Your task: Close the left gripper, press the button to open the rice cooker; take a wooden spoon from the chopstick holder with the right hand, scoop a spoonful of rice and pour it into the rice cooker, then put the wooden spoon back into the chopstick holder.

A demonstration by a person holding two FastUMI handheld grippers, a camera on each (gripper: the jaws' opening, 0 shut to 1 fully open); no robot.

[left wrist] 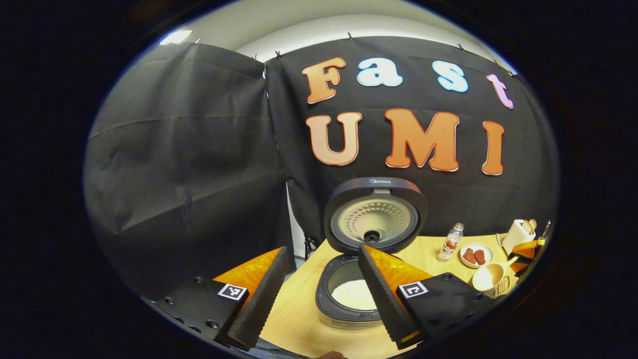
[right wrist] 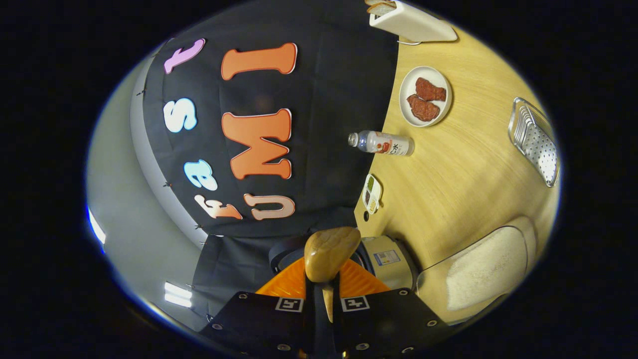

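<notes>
cooker open, spoon clamped in right gripper

while the rice cooker (left wrist: 371,249) sits w/ lid up on the wooden table (left wrist: 299,319), white rice shows in its inner pot. left gripper (left wrist: 326,299) has fingers spread apart, nothing btwn them, held above and near the cooker's front. in the right gripper view, right gripper (right wrist: 323,294) has fingers closed on the handle of the wooden spoon (right wrist: 330,254), bowl sticking out ahead of the tips, just over the cooker (right wrist: 386,259). clear container of rice (right wrist: 481,271) lies beside the cooker. farther off on the table: bottle (right wrist: 381,143), plate (right wrist: 425,96) w/ two reddish pieces, white holder (right wrist: 411,22), metal rack (right wrist: 536,142). the left gripper view catches the spoon (left wrist: 491,275) at the far right, beside the plate.
</notes>
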